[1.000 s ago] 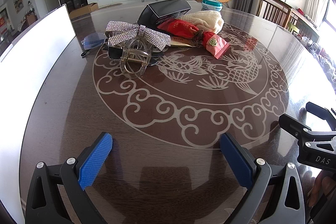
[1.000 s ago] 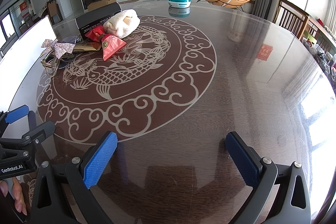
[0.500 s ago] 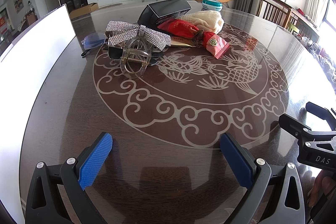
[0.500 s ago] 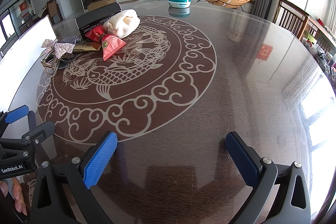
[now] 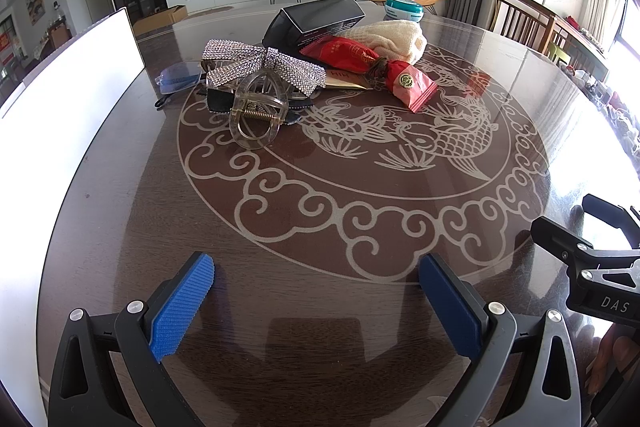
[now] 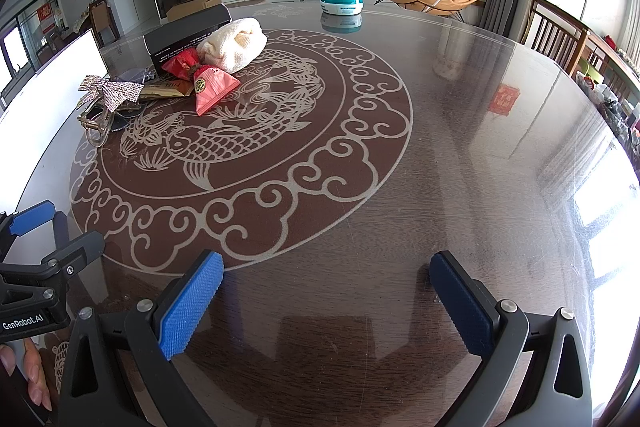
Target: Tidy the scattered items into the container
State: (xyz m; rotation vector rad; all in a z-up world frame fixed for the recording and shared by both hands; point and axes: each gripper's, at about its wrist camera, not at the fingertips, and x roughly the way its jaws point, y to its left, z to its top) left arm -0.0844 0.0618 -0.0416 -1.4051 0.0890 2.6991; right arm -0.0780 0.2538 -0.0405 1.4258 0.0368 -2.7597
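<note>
A pile of small items lies on the round dark table (image 5: pixel 320 211), far ahead of both grippers. In it are a clear hair claw clip (image 5: pixel 256 115), a rhinestone bow (image 5: pixel 260 67), glasses (image 5: pixel 180 77), a red pouch (image 5: pixel 412 85), a cream towel (image 5: pixel 388 35) and a black box (image 5: pixel 316 21). The right wrist view shows the same pile at the left: bow (image 6: pixel 112 89), red pouch (image 6: pixel 212 87), towel (image 6: pixel 234 45). My left gripper (image 5: pixel 316 267) is open and holds nothing. My right gripper (image 6: pixel 326 263) is open too, over bare table.
A large white container wall (image 5: pixel 60 99) stands along the table's left edge. A teal round tin (image 6: pixel 342 2) sits at the far side. Wooden chairs (image 6: pixel 560 35) line the right. Each gripper shows at the edge of the other's view, held by a hand (image 6: pixel 36 379).
</note>
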